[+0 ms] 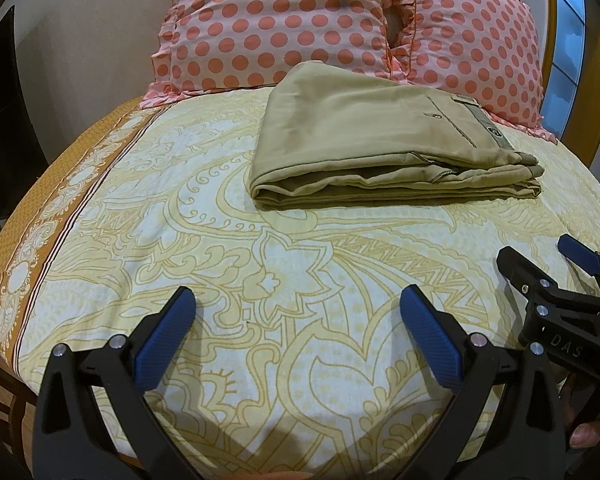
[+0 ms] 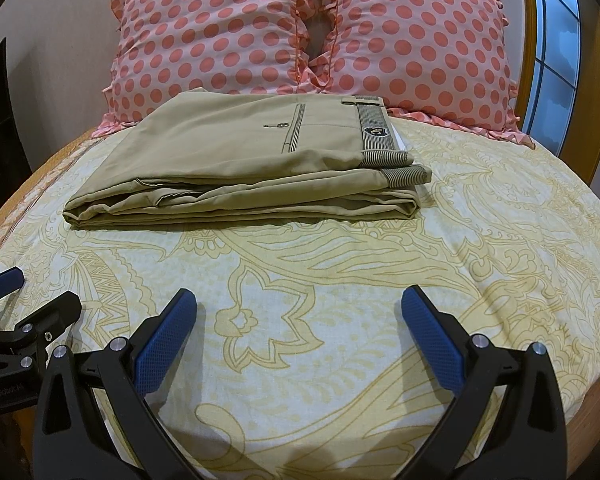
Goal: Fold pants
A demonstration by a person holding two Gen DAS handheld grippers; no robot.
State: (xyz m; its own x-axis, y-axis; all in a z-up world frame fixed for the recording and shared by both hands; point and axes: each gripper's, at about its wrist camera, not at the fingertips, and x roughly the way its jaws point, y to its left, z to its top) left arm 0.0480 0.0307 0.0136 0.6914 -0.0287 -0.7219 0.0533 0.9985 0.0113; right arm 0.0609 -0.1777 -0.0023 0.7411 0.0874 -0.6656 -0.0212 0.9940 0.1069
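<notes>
The left gripper (image 1: 298, 312) hovers low over the near part of the bed, its jaws spread wide with nothing between the blue pads (image 1: 162, 340). To its right the right gripper (image 2: 300, 312) stands the same way, jaws wide apart and empty; each shows at the edge of the other's view.

The khaki pants (image 2: 236, 160) lie on the yellow patterned bedsheet (image 2: 340, 320) toward the far side, just in front of two pink polka-dot pillows (image 2: 220, 28), and well apart from both grippers. They already sit as a flat stacked bundle of several layers, waistband (image 2: 376, 132) at the right, rounded fold at the left, so the folding looks finished or nearly so.

The cloth reads as light cotton twill: soft, limp, not fragile, and likely to sag and slide layer over layer if lifted at one point. The waistband end is the stiffest part, with its striped facing, belt loop and sewn badge. For any further fold or a lift, I would pinch through the whole stack at the two near corners, one gripper each, so the layers move together.

The far edge of the bundle against the pillows is hard to make out, and the lower layers and leg hems are buried inside the stack. How many folds lie within cannot be counted. The badge is too small to read.
</notes>
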